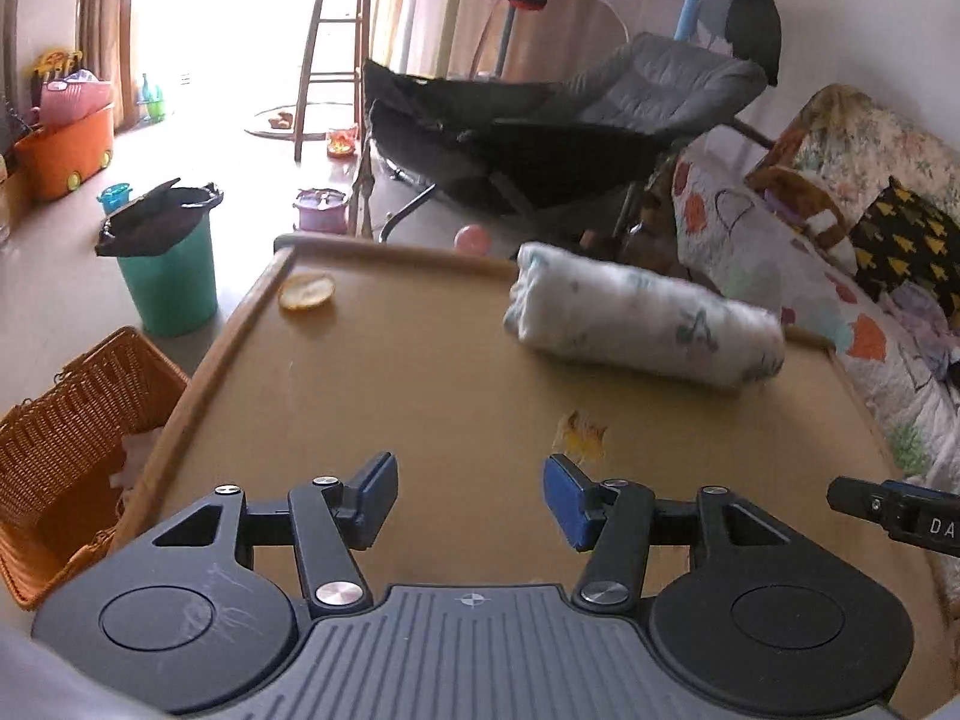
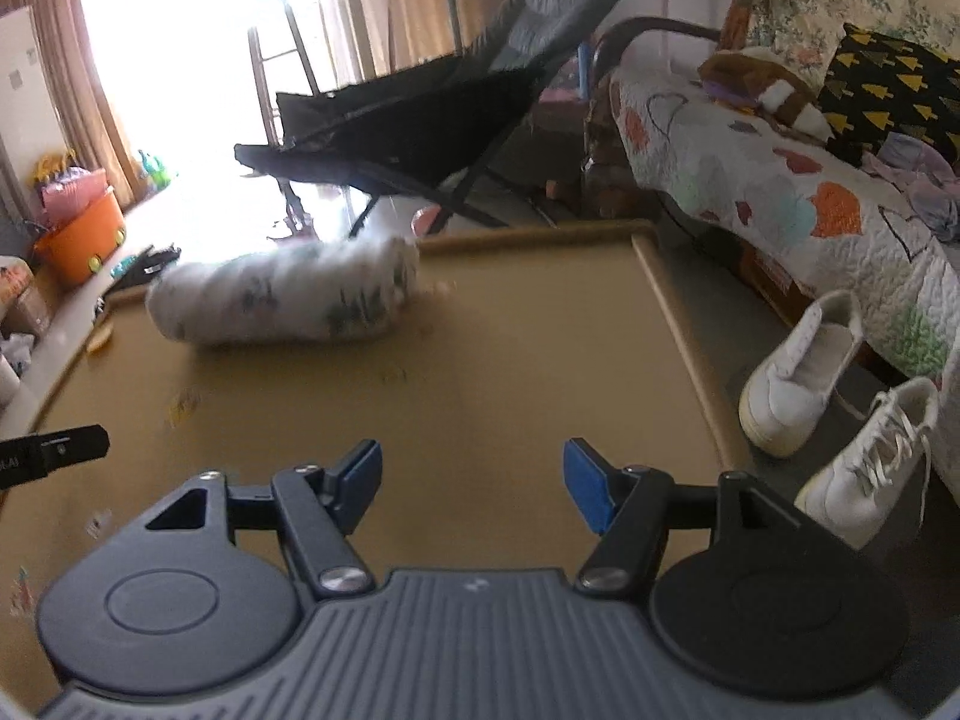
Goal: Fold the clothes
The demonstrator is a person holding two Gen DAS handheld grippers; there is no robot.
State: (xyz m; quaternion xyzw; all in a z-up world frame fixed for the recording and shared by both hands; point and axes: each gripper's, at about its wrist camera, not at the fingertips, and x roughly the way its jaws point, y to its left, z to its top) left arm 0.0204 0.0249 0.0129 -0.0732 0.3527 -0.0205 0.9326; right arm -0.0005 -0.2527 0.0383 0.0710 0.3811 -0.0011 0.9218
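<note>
A low brown table (image 1: 420, 372) is carrying a rolled white printed cloth (image 1: 645, 318) lying crosswise at its far edge, ahead of both grippers and well apart from them. The left gripper (image 1: 471, 495) and right gripper (image 2: 473, 483) are hovering with jaws parted and empty over bare tabletop; the right seems slightly nearer, though blur is making this uncertain. A wicker basket (image 1: 66, 438) is sitting left of the table, white shoes (image 2: 798, 375) right.

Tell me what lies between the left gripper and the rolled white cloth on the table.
Only bare tabletop with a small yellow sticker lies between the left gripper and the rolled cloth, seen in the left wrist view.
</note>
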